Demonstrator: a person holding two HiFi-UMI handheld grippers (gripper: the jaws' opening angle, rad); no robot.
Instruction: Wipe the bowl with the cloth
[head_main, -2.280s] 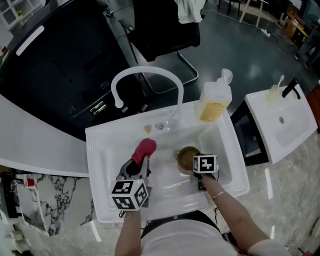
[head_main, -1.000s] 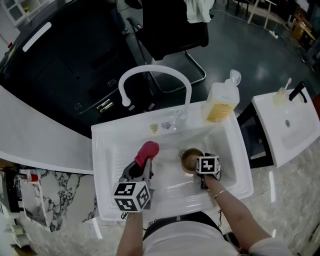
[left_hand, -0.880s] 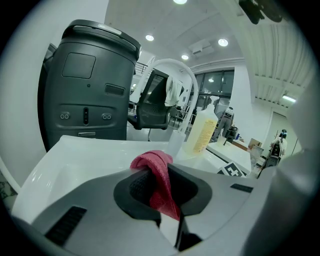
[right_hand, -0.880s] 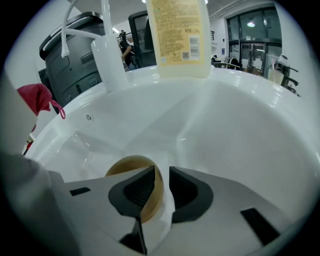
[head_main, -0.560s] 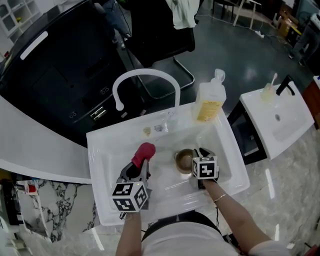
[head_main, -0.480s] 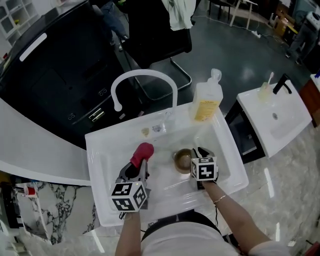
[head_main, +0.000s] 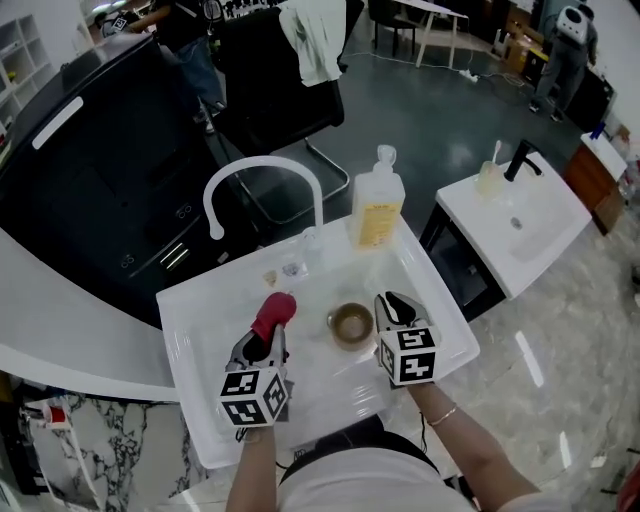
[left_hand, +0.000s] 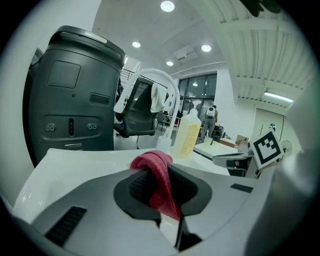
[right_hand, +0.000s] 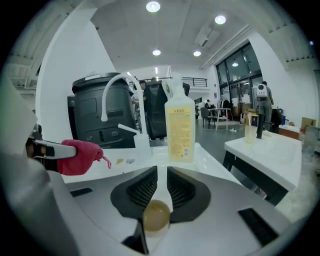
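Observation:
A small brown bowl (head_main: 350, 323) stands in the white sink (head_main: 200, 300). Left of it, my left gripper (head_main: 268, 335) is shut on a red cloth (head_main: 275, 308) and held above the basin; in the left gripper view the cloth (left_hand: 159, 175) is bunched between the jaws. My right gripper (head_main: 390, 302) hovers just right of the bowl, its fingertips apart from the rim. In the right gripper view its jaws are closing to a narrow slit, and the bowl (right_hand: 156, 216) shows low down through the gap, not pinched. The right gripper view also shows the cloth (right_hand: 80, 156).
A white arched faucet (head_main: 262, 170) and a yellow soap bottle (head_main: 377, 210) stand at the sink's back edge. A second white basin unit (head_main: 520, 225) is at the right. A black chair and a dark grey machine (left_hand: 75, 95) stand behind the sink.
My right gripper has drawn back to the right, off the bowl's rim. The left gripper still holds the cloth in much the same place. The head camera has pulled back.

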